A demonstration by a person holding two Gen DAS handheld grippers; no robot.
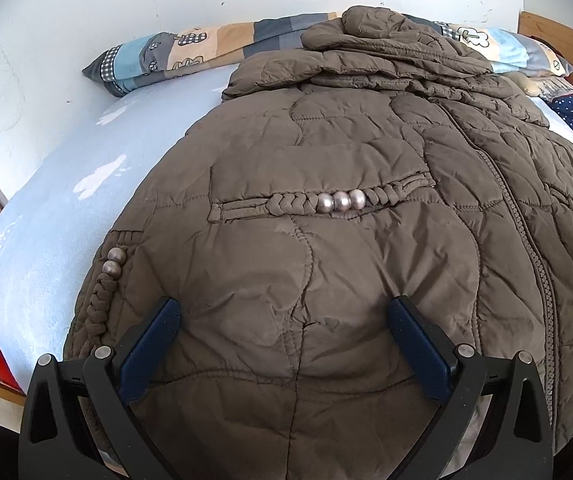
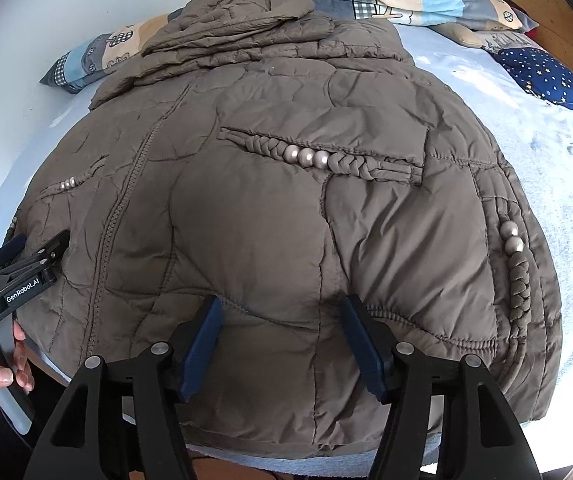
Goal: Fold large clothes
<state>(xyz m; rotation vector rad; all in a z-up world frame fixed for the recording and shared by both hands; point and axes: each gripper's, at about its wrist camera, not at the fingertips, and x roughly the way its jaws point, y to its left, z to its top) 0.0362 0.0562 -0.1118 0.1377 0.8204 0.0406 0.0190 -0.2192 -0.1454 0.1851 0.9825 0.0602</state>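
Jacket, a big brown quilted one, was spread front-up across the pale blue bed sheet, zipper closed, hood end bunched near the patchwork pillow. Left gripper sat over the jacket's hem with jaws wide apart, gripping nothing. Right gripper hung over the hem too, also spread open and empty, further along toward the star-print cushion.

We see the coat in matt, crinkled quilted cloth, its beads glossy metal, and the bedsheet soft fleece.
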